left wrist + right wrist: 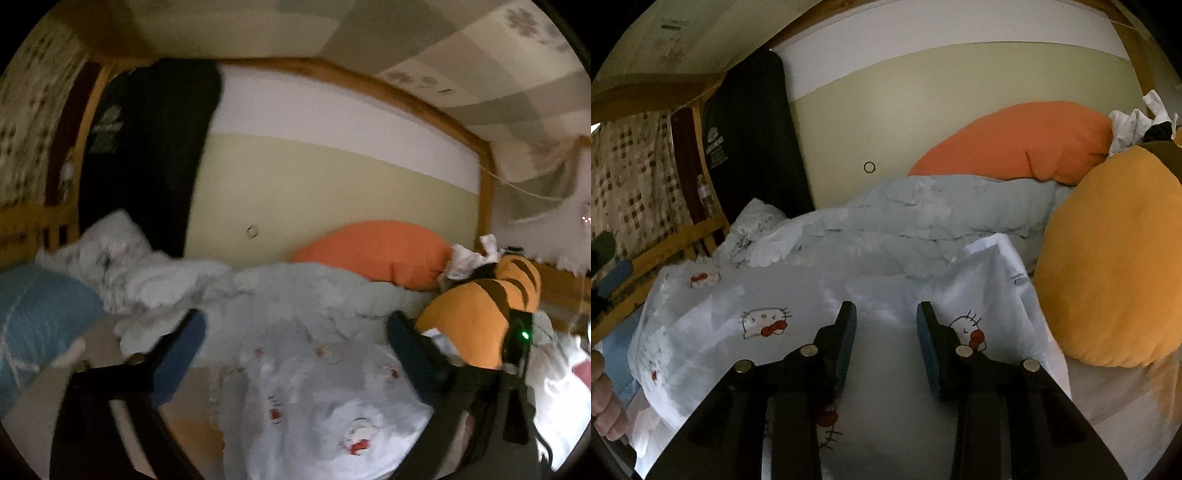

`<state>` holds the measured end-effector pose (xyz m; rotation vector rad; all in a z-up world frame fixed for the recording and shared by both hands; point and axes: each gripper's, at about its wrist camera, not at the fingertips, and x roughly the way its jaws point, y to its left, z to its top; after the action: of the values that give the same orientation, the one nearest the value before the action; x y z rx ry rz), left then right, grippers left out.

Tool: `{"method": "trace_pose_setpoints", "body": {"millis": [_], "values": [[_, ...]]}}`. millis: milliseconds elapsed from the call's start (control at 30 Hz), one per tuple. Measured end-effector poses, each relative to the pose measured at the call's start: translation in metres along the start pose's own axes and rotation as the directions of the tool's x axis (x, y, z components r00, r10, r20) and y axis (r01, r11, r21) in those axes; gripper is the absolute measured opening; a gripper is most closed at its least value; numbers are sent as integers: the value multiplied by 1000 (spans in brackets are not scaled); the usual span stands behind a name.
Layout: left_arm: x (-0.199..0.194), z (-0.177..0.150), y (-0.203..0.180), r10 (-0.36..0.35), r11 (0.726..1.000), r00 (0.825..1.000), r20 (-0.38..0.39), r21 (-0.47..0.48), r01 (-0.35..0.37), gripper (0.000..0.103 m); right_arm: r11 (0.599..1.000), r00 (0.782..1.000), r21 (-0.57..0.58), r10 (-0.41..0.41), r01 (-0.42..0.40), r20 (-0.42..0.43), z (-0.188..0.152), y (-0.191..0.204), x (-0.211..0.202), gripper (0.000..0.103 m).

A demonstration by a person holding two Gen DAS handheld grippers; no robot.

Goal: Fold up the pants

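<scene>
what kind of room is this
Most likely a bedroom, on a wooden-framed bed: an orange pillow, a rumpled pale duvet and a striped plush toy lie against the wall.

left gripper: jaws spread wide, nothing between the pads | right gripper: jaws half closed with a clear gap, pads pressing nothing, tilted slightly down | person's fingers: curled, far left of right gripper
</scene>
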<state>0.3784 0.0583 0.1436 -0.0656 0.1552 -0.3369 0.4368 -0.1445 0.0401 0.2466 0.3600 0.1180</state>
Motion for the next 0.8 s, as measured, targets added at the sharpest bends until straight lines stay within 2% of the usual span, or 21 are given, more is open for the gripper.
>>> {"method": "trace_pose_setpoints", "body": {"millis": [33,100,167,233,333,467,567,700,800], "values": [[0,2,-4,-22,1000,1000,-12,10,23,70,1000,1000,5,4,-4,15,2,0,-4,35],[3,3,-14,-49,999,998,-49,19,50,41,1000,999,12,5,-5,49,6,0,-13,35],[12,-2,-25,-54,998,994,-92,32,57,29,1000,997,24,14,-16,82,10,-1,-22,35],[25,-11,-36,-29,998,991,-134,53,36,27,999,996,28,28,-31,88,12,-1,-24,35],[51,-33,-43,44,996,979,-199,80,-29,21,1000,998,22,7,-8,67,8,-1,-15,35],[75,-61,-19,138,990,963,-232,16,-138,20,1000,999,24,-21,20,35,-2,-8,3,35],[83,-73,5,98,991,964,-245,-67,-118,23,999,999,10,-31,31,14,-9,-11,14,35],[90,-83,10,93,994,963,-253,-38,-106,25,999,999,3,-32,32,-19,-15,-13,26,35],[97,-91,18,70,993,958,-277,-76,-95,26,999,999,1,-33,33,-40,-18,-14,32,35]]}}
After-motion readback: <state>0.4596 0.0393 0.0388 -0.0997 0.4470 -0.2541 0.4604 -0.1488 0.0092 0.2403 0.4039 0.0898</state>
